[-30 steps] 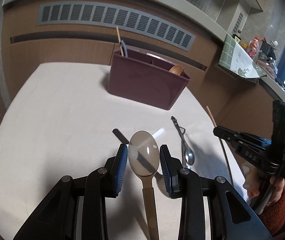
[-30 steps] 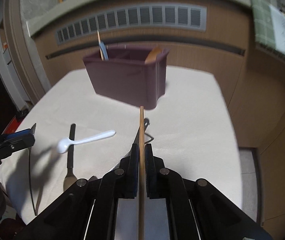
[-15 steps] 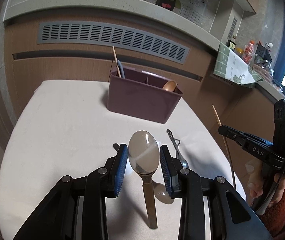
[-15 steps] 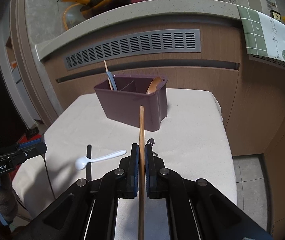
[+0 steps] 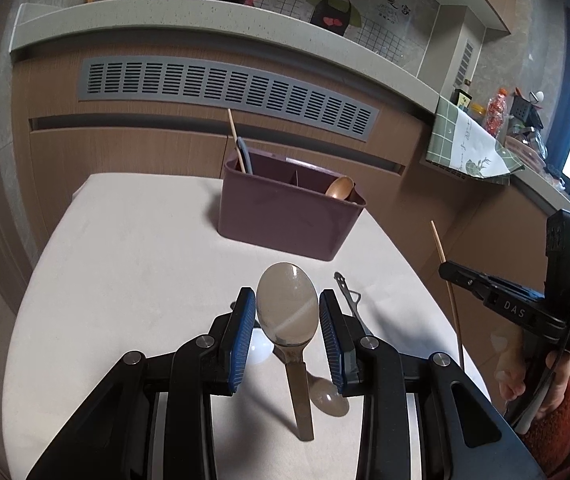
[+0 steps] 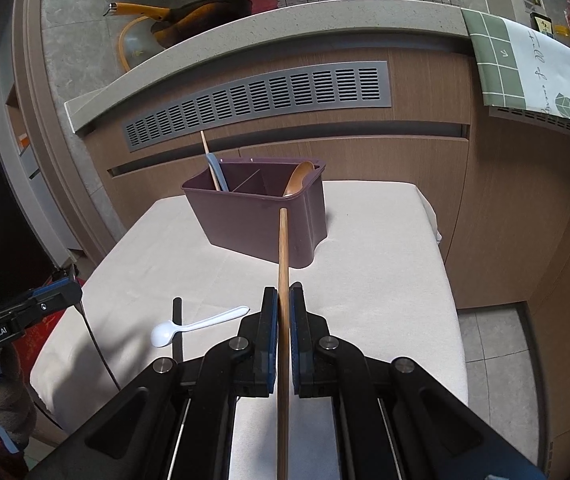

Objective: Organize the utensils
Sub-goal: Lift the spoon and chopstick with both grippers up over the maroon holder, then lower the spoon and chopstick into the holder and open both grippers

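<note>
My left gripper [image 5: 287,310] is shut on a metal spoon [image 5: 287,308], bowl up between the blue pads, lifted above the table. My right gripper [image 6: 283,312] is shut on a wooden chopstick [image 6: 283,264] that points toward the maroon utensil caddy [image 6: 257,216]. The caddy [image 5: 285,212] stands at the table's far side and holds a chopstick and a blue-handled utensil on the left and a wooden spoon [image 5: 339,188] on the right. The right gripper also shows in the left wrist view [image 5: 449,274], off to the right.
A white plastic spoon [image 6: 197,326] and a black-handled utensil [image 6: 177,332] lie on the white tablecloth [image 6: 385,280]. A metal utensil [image 5: 349,296] lies right of my left gripper. A wooden cabinet with a grey vent [image 5: 221,88] stands behind the table.
Both grippers have risen and pulled back from the table with their utensils. The caddy now looks farther away and more of the counter wall is in view.
</note>
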{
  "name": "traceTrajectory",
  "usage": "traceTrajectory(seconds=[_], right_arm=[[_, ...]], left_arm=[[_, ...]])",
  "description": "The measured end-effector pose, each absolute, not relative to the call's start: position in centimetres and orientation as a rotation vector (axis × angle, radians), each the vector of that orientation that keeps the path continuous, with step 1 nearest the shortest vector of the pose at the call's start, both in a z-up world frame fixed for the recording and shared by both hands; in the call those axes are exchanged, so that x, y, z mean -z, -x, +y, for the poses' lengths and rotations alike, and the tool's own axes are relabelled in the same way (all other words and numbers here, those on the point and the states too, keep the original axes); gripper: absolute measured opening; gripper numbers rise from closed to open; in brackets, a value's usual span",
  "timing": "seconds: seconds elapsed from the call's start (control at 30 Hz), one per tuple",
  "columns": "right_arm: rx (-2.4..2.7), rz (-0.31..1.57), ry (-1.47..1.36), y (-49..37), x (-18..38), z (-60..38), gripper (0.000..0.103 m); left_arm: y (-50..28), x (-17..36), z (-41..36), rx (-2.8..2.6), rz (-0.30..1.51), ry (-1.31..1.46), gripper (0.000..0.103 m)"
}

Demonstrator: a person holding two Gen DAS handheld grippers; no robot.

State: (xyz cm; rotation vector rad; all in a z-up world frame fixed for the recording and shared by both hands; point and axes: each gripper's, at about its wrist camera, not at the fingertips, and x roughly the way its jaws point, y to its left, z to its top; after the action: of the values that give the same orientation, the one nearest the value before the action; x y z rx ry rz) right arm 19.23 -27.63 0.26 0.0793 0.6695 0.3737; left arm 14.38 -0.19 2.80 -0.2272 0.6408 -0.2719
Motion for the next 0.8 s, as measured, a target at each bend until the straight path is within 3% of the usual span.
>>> traceTrajectory(seconds=[0.2, 0.37, 0.47, 0.6, 0.8], right_arm=[[-0.363, 0.604, -0.074, -19.8, -3.1, -27.4, 0.005], [-0.35, 0.36, 0.008, -21.1, -13.4, -26.2, 0.005], [-0.326, 0.242, -0.003, -23.1, -18.1, -25.5, 0.005], [-0.276, 0.159, -0.008, -26.7, -19.7, -23.7, 0.005], [-0.309, 0.188, -0.068, -31.1, -15.6, -21.7, 0.005]], left_arm=[[-16.3, -9.1, -0.3, 0.327, 0.535, 0.196, 0.034], [-19.7, -18.4, -0.8, 0.357, 0.361, 0.122, 0.034], [-22.6, -21.3, -0.5, 0.323, 0.268, 0.13, 0.034], [-26.4, -20.7, 0.3, 0.273, 0.216, 0.156, 0.034], [-31.6, -15.7, 1.1, 0.293, 0.282, 0.198, 0.034]])
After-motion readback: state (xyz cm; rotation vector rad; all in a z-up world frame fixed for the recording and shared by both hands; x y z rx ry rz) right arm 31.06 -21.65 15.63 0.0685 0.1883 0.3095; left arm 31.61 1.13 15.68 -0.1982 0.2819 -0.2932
